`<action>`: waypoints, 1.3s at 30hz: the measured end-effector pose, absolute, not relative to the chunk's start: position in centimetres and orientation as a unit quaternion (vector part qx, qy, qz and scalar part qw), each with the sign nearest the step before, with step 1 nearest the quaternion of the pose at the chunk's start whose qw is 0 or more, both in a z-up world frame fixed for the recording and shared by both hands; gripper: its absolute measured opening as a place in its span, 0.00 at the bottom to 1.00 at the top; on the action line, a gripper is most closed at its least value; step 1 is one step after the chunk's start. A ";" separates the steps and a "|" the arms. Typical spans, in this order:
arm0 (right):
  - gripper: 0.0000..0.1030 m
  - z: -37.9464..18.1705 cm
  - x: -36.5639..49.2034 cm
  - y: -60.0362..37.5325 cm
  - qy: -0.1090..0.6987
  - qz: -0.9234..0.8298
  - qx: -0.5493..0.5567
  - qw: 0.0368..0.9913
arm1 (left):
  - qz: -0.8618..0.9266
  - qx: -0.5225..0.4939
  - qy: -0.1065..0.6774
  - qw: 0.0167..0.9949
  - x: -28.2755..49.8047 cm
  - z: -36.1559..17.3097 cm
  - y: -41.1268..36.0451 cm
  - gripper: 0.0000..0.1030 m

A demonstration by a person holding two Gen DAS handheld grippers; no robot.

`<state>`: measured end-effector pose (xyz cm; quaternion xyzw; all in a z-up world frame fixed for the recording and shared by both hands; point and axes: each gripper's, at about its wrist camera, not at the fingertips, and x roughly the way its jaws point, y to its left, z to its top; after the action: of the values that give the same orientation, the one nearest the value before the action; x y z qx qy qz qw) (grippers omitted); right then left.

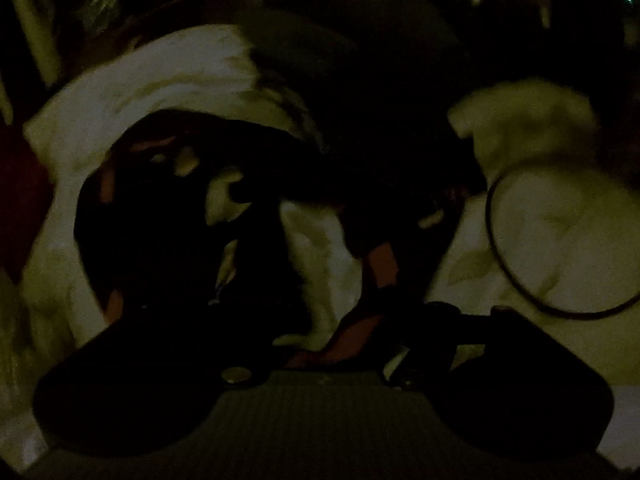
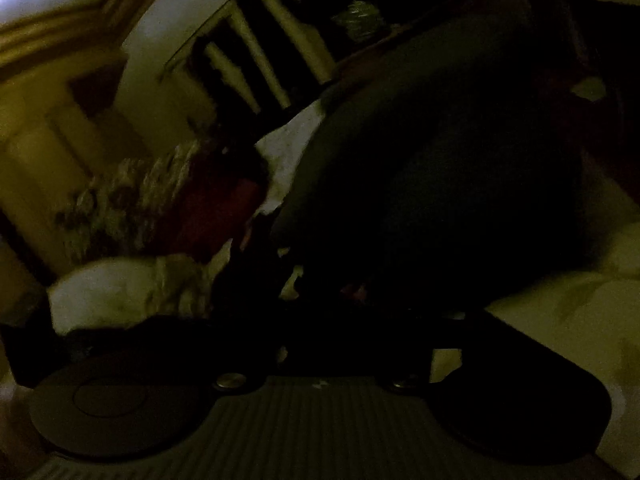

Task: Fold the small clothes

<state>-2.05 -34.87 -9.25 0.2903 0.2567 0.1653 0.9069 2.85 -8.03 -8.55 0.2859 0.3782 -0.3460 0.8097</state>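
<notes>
The room is very dim, and the work goes on over a pale bed sheet [image 1: 480,280]; behind it stand a light wall [image 2: 168,20] and a slatted frame [image 2: 256,52].

In the left wrist view, a dark red thing [image 1: 20,200] lies at the far left edge. Next to it a crumpled white cloth [image 1: 160,72] curves around the left gripper [image 1: 280,248]. Its two fingers stand apart and pale cloth shows in the gap between them. I see nothing pinched there. Above and to the right of the fingers is the dark garment [image 1: 380,100], a large black mass on the sheet, too dark to show its shape. Further right lies a pale cloth lump [image 1: 528,120], and below it a thin dark ring [image 1: 490,220] rests on the sheet.

In the right wrist view, a flowered cloth [image 2: 120,200] is at the left, with the dark red thing beside it and a white bundle [image 2: 120,292] lower down. Then comes the right gripper [image 2: 300,284]. Its fingers are almost black against the shadows, but they look spread, with small pale patches between them, and I cannot make out anything clamped. The right finger is lost against the dark garment, which fills the middle and right of this view, just above the fingers, with bare sheet at the far right.
</notes>
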 end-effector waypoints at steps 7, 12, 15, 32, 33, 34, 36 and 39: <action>0.95 -10.9 -1.0 -34.3 0.289 0.167 0.281 0.900 | -0.364 0.240 0.447 0.781 4.0 -13.0 -9.9 0.07; 1.00 -11.1 0.2 -33.2 0.302 0.176 0.295 0.890 | -0.347 0.172 0.450 0.805 5.8 -10.7 -6.3 0.04; 0.99 -11.0 1.0 -32.4 0.303 0.186 0.289 0.889 | -0.318 0.149 0.423 0.836 7.2 -7.1 -3.4 0.04; 0.01 -7.1 -4.0 -44.0 0.213 -0.015 0.287 0.934 | 0.097 0.133 0.312 0.936 24.3 8.0 18.3 0.04; 0.02 -7.0 -3.9 -44.0 0.212 -0.024 0.283 0.935 | 0.089 0.124 0.323 0.934 24.8 7.6 18.2 0.06; 0.11 -7.0 -3.7 -43.9 0.210 -0.015 0.288 0.934 | 0.078 0.123 0.338 0.930 25.3 7.2 18.0 0.11; 0.31 -6.9 -3.1 -42.8 0.213 0.033 0.309 0.926 | 0.071 0.135 0.358 0.921 25.6 5.5 17.0 0.42; 0.71 -5.3 -1.8 -39.2 0.212 0.092 0.287 0.930 | 0.109 0.164 0.345 0.918 25.2 4.1 16.6 1.00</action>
<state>-1.79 -39.25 -5.30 0.2869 0.2124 0.0915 0.9296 25.22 16.59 4.13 0.1639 0.3451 0.1092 0.9177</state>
